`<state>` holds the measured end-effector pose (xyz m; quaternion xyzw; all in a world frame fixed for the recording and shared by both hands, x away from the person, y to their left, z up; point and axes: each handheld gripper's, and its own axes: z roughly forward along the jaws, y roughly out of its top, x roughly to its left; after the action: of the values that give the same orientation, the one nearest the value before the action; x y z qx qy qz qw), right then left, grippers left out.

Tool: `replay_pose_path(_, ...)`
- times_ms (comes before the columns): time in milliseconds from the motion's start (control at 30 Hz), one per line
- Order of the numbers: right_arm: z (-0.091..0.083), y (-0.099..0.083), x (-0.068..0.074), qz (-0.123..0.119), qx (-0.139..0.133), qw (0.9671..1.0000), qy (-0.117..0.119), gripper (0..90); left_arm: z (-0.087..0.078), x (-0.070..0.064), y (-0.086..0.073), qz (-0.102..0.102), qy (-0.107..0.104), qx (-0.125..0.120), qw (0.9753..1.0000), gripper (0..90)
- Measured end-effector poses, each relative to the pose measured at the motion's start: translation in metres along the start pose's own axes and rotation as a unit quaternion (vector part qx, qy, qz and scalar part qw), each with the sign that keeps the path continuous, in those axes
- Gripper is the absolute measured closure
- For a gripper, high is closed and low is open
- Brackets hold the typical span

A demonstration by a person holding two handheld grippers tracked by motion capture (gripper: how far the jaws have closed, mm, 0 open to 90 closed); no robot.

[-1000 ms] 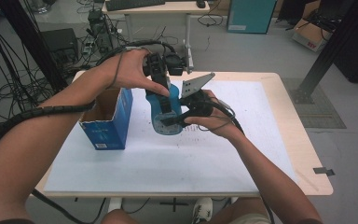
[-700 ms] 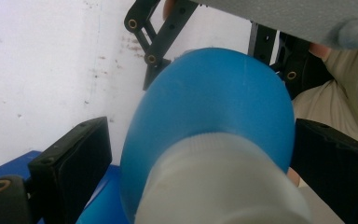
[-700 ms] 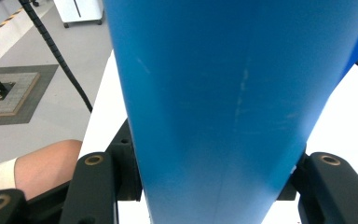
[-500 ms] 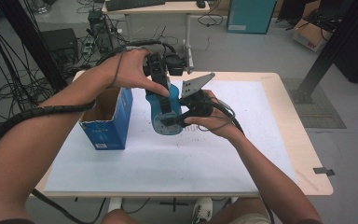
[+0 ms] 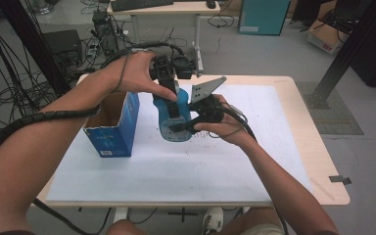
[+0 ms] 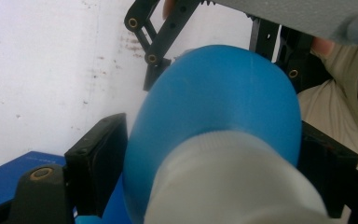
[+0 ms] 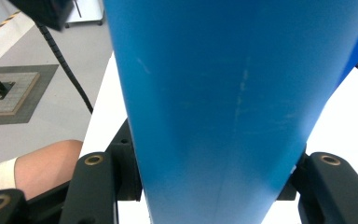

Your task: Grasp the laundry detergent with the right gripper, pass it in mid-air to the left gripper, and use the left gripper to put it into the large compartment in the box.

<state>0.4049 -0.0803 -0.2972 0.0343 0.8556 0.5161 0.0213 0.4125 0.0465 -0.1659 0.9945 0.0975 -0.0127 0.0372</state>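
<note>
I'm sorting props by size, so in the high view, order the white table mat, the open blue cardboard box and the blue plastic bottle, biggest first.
1. White table mat.
2. Open blue cardboard box.
3. Blue plastic bottle, though the grippers cover part of it, so its lead over the box is unsure.

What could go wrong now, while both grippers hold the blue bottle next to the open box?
The left gripper clamps the rounded shoulder of the blue bottle near its white cap, so it may slip. Any twist against the right gripper could tip the bottle into the open box.
</note>
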Motion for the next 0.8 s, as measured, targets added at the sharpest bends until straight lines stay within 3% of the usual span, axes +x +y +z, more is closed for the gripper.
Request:
replay_pose_path(300,-0.0009,0.0000,0.0001,-0.009,0.001,1.0000,0.000,43.2,0.0006,-0.0001,0.0012,0.003,0.000,0.000,1.0000,32.5)
replay_pose_path(800,-0.0002,-0.0032,-0.0003,-0.007,-0.002,0.9999,0.012,42.9,0.0031,-0.0021,0.0052,0.006,0.004,0.015,0.9999,34.3)
